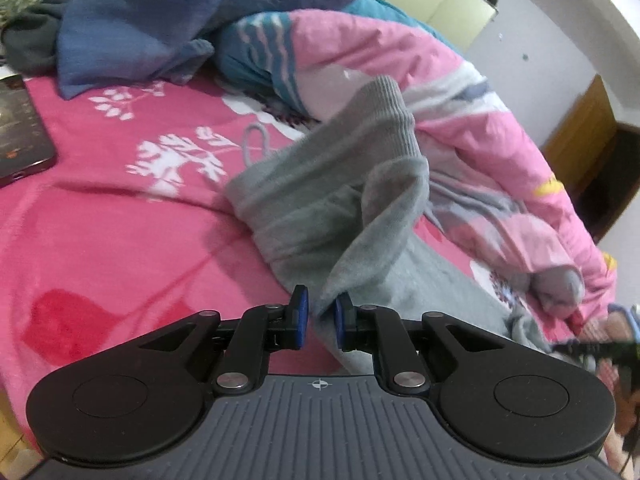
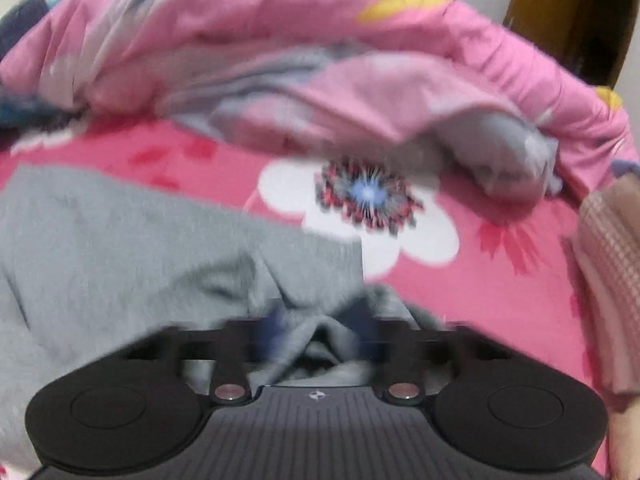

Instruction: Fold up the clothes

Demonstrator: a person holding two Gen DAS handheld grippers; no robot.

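Observation:
A grey sweat garment [image 1: 316,204] with a ribbed cuff and a drawstring lies bunched on the pink flowered bed sheet [image 1: 100,240]. My left gripper [image 1: 319,314] has its blue pads a little apart, with a fold of the grey cloth hanging between them and lifted off the bed. In the right wrist view, which is blurred, the same grey garment [image 2: 140,248] spreads to the left, and my right gripper [image 2: 318,336] has a bunch of grey cloth between its wide-set fingers. Whether either grips the cloth tightly does not show.
A pink patterned quilt [image 1: 460,120] is heaped along the far side of the bed, also in the right wrist view [image 2: 320,60]. Blue clothes [image 1: 140,40] are piled at the back left. A dark phone [image 1: 20,128] lies at the left edge. A wooden door [image 1: 580,136] stands at right.

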